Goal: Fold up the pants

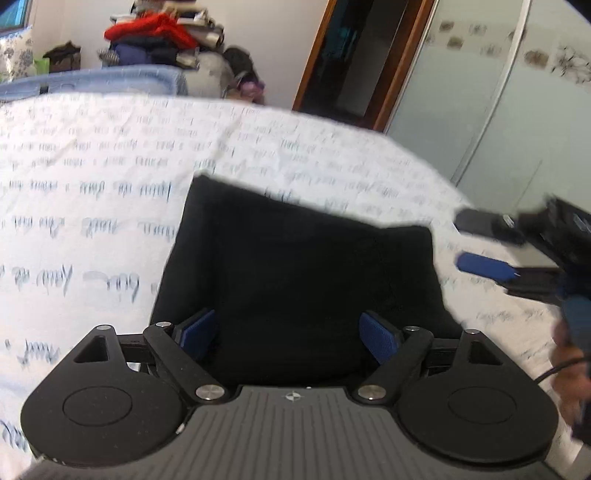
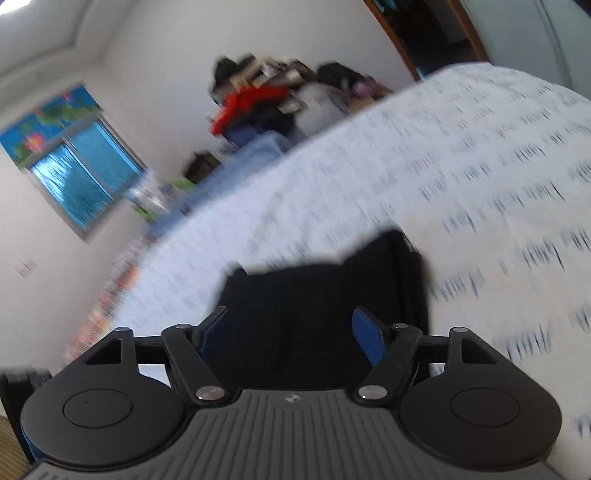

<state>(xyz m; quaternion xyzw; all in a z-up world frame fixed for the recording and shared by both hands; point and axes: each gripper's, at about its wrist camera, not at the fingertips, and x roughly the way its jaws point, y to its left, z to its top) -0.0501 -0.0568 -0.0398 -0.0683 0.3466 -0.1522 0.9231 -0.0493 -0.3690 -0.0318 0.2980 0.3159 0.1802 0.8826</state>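
Observation:
Black pants (image 1: 295, 266) lie folded into a compact block on the white bedsheet (image 1: 92, 177) printed with script. My left gripper (image 1: 288, 334) hovers over the near edge of the pants, its blue pads wide apart with nothing pinched between them. At the right edge of the left wrist view my right gripper (image 1: 460, 242) sits beside the pants, fingers apart and empty. In the tilted, blurred right wrist view the pants (image 2: 325, 295) lie beyond my right gripper (image 2: 291, 332), whose blue pads stand open above the cloth.
A heap of clothes with a red garment (image 1: 155, 29) stands beyond the bed's far edge by a blue bin (image 1: 92, 79). A dark doorway (image 1: 354, 51) and frosted wardrobe doors (image 1: 498, 110) are at the right. A window (image 2: 81, 177) is on the left wall.

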